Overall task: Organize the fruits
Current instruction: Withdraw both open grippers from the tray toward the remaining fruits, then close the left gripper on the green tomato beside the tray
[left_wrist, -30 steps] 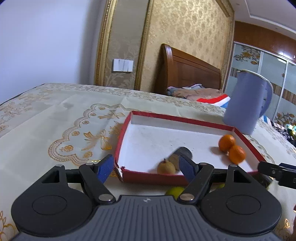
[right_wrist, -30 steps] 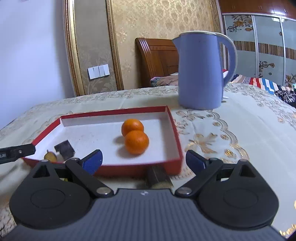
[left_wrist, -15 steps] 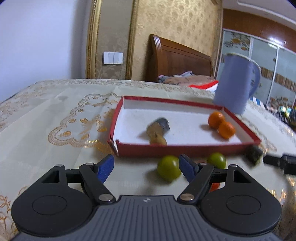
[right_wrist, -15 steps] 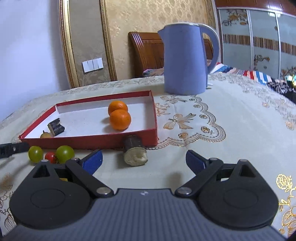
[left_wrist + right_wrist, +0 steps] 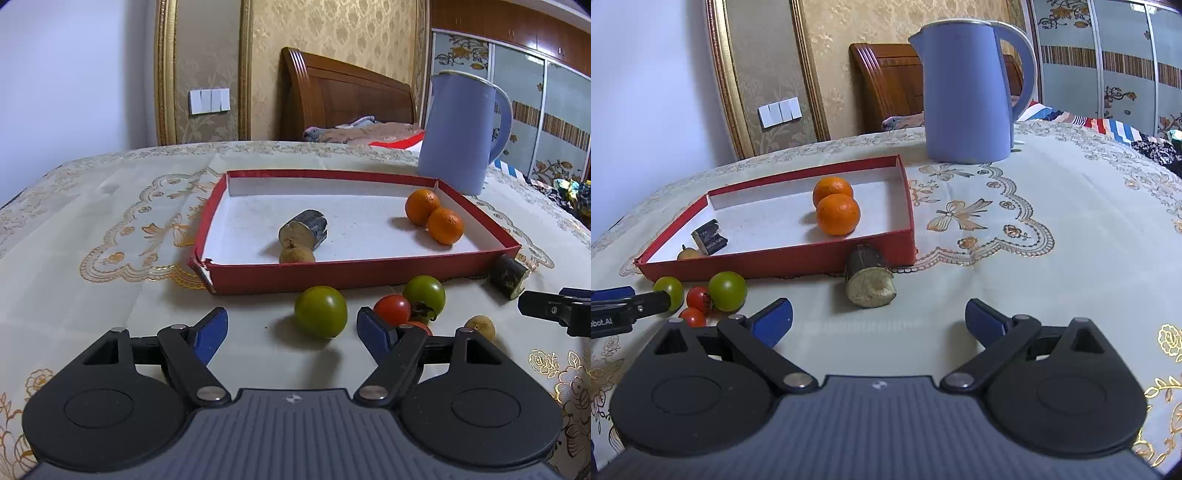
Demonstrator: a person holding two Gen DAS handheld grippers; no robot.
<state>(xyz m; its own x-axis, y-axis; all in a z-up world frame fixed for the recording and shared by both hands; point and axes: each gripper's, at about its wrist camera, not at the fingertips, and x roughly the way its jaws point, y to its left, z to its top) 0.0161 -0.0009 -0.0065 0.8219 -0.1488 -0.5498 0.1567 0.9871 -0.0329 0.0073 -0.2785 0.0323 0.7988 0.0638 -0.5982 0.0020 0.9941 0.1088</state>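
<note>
A red tray (image 5: pixel 369 275) with a white floor holds two oranges (image 5: pixel 434 216), a dark cut stub (image 5: pixel 304 230) and a small brown fruit (image 5: pixel 296 254). On the cloth in front of it lie two green tomatoes (image 5: pixel 320 312) (image 5: pixel 424 295), a red cherry tomato (image 5: pixel 392 310), a small brown fruit (image 5: pixel 480 326) and a second dark stub (image 5: pixel 870 282). My left gripper (image 5: pixel 291 328) is open, and the nearer green tomato lies just ahead of its tips. My right gripper (image 5: pixel 879 317) is open and empty, with the stub just beyond it.
A tall blue kettle (image 5: pixel 967 92) stands behind the tray's right corner. The table wears a cream cloth with gold embroidery (image 5: pixel 1015 229). In the right wrist view the left gripper's finger (image 5: pixel 628 306) reaches in beside the tomatoes (image 5: pixel 727 291). A wooden headboard stands beyond the table.
Both grippers have drawn back from the tray and dipped. The loose tomatoes and the stub in front of the tray have come into view. The left view has rolled level.
</note>
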